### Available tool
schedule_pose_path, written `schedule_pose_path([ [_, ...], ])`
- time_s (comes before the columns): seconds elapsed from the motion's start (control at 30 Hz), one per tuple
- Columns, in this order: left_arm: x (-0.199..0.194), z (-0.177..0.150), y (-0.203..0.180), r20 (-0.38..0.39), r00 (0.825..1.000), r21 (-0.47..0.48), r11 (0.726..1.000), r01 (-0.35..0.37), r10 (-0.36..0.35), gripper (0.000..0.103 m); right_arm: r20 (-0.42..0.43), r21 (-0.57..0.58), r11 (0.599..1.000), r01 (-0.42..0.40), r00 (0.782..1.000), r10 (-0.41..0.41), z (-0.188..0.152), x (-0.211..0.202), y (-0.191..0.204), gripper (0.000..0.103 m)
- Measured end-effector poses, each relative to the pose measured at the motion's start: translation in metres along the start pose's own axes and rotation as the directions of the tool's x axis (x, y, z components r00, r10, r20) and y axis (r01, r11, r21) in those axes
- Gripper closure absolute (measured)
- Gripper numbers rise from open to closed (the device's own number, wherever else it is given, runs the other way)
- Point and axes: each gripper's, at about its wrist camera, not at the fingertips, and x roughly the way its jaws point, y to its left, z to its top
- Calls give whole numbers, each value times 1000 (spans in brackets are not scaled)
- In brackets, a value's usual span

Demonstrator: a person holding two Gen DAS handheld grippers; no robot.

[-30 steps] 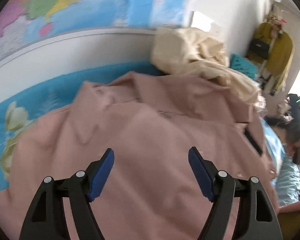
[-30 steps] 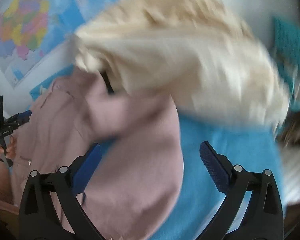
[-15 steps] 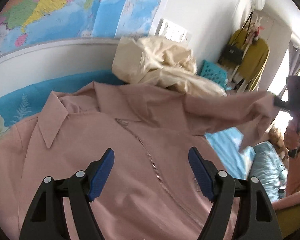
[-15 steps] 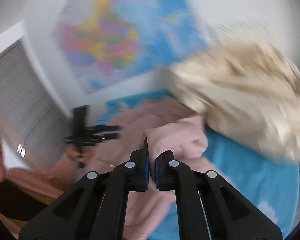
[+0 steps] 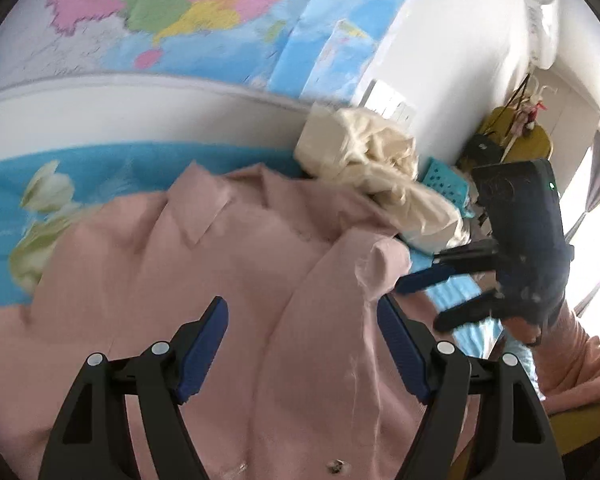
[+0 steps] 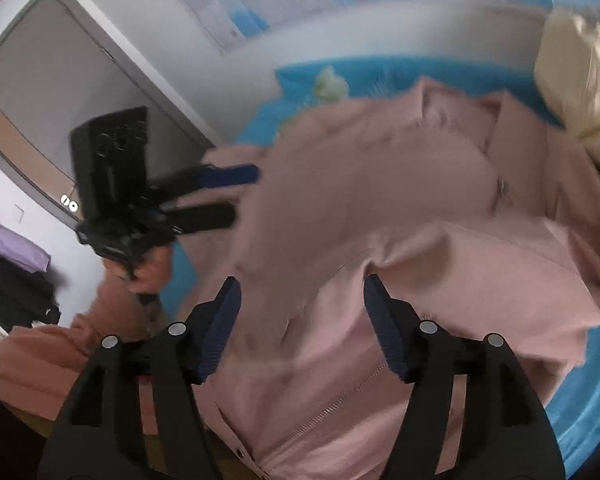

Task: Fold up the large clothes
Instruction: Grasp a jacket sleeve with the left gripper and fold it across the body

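A large pink zip-front jacket [image 5: 228, 264] lies face up on the blue flowered bed sheet [image 5: 112, 168], collar toward the wall. Its right sleeve [image 5: 384, 256] is folded inward over the chest and also shows in the right wrist view as the sleeve [image 6: 500, 264]. My left gripper [image 5: 300, 308] hovers open over the jacket's front with nothing between its fingers; it appears too as the left gripper [image 6: 240, 192]. My right gripper [image 6: 302, 292] is just above the sleeve's fold with its jaws opening and no cloth pinched. It is seen from the left as the right gripper [image 5: 424, 300].
A crumpled cream garment [image 5: 372, 168] is heaped at the head of the bed against the white wall, next to a teal basket [image 5: 444, 176]. Wall maps hang above. A grey door [image 6: 60, 92] and a pile of purple clothes [image 6: 12, 248] lie left of the bed.
The right gripper shut on the pink sleeve, swept it leftward over the jacket's chest and let go. The left gripper shifted over the jacket, still open.
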Motion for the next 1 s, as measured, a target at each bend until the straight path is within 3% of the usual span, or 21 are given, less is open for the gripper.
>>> schedule_pose_path([
  [0.13,12,-18,-2,-77,997,24,999,21,-20,23,106,20,997,69,992,-71,-8,-36,-24,33],
  [0.23,31,-32,-13,-161,986,67,997,48,-36,21,200,112,964,242,945,-261,-14,-69,-61,33],
  [0.33,55,-47,-26,-253,967,163,987,4,38,20,199,275,912,304,910,-363,-23,-81,-113,33],
  [0.4,73,-59,-28,-316,940,215,975,-56,124,23,174,324,887,330,900,-399,-27,-74,-140,34],
  [0.43,78,-61,-27,-325,934,225,972,-72,145,30,167,342,878,335,898,-408,-30,-71,-148,35],
  [0.5,77,-60,-27,-294,936,256,959,-118,194,54,170,358,894,270,923,-346,-30,-59,-164,43],
  [0.53,73,-58,-25,-289,935,257,957,-131,206,89,169,353,894,274,922,-349,-29,-57,-166,45],
  [0.57,67,-52,-21,-276,936,239,959,-153,218,96,175,346,896,279,919,-354,-27,-55,-166,45],
  [0.7,21,-22,14,-144,921,173,925,-337,363,97,243,320,915,246,912,-330,-15,-68,-162,45],
  [0.8,6,-13,37,-133,907,111,915,-387,400,92,246,293,924,246,914,-322,-7,-68,-161,43],
  [0.9,5,-14,47,-158,916,66,929,-363,369,52,191,233,926,297,920,-343,7,-47,-153,40],
  [0.93,7,-15,45,-165,922,54,936,-347,351,44,177,215,925,313,919,-352,8,-44,-152,44],
  [0.97,8,-17,46,-166,928,50,942,-332,335,44,165,192,923,334,916,-365,10,-39,-150,52],
  [1.0,9,-17,45,-163,930,54,944,-325,330,44,155,171,919,356,911,-382,12,-37,-150,80],
])
